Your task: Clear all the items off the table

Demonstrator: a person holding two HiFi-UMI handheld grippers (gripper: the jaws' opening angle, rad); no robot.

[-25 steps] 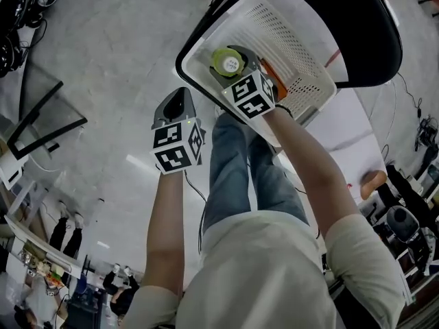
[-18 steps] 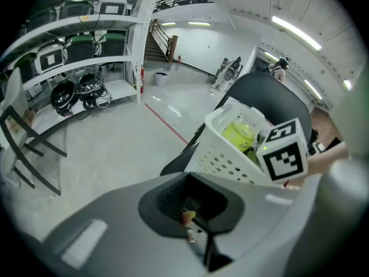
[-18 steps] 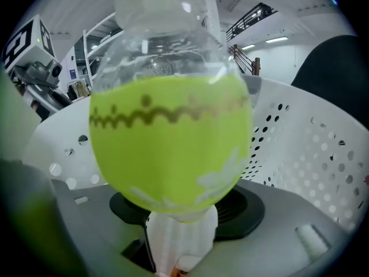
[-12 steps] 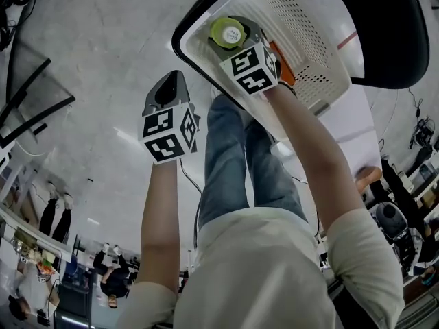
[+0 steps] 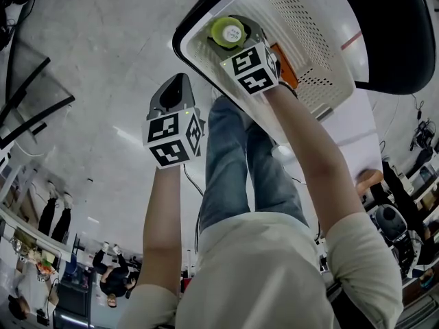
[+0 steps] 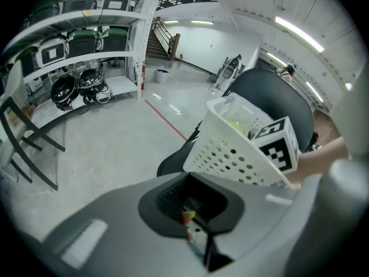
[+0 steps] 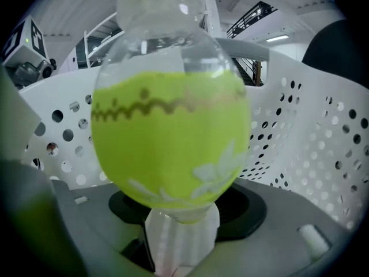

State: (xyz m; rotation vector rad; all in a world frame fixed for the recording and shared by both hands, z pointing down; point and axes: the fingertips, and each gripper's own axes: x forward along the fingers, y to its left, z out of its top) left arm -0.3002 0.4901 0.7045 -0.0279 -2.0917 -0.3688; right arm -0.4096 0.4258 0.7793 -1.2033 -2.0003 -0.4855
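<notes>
A clear bottle with a yellow-green label is in the near corner of the white perforated basket. My right gripper reaches into the basket and is shut on it. In the right gripper view the bottle fills the space between the jaws, white cap toward the camera, with the basket wall behind. The jaws have just eased a touch wider with the bottle still between them. My left gripper hangs shut and empty over the floor, left of the basket.
The basket rests on a black chair. An orange item lies in the basket beside my right hand. A white table is at the right. Metal shelving with helmets stands to the left across the concrete floor.
Both grippers have sunk a little. The right one has carried the bottle lower into the basket's corner. The left one stays shut beside the basket.
</notes>
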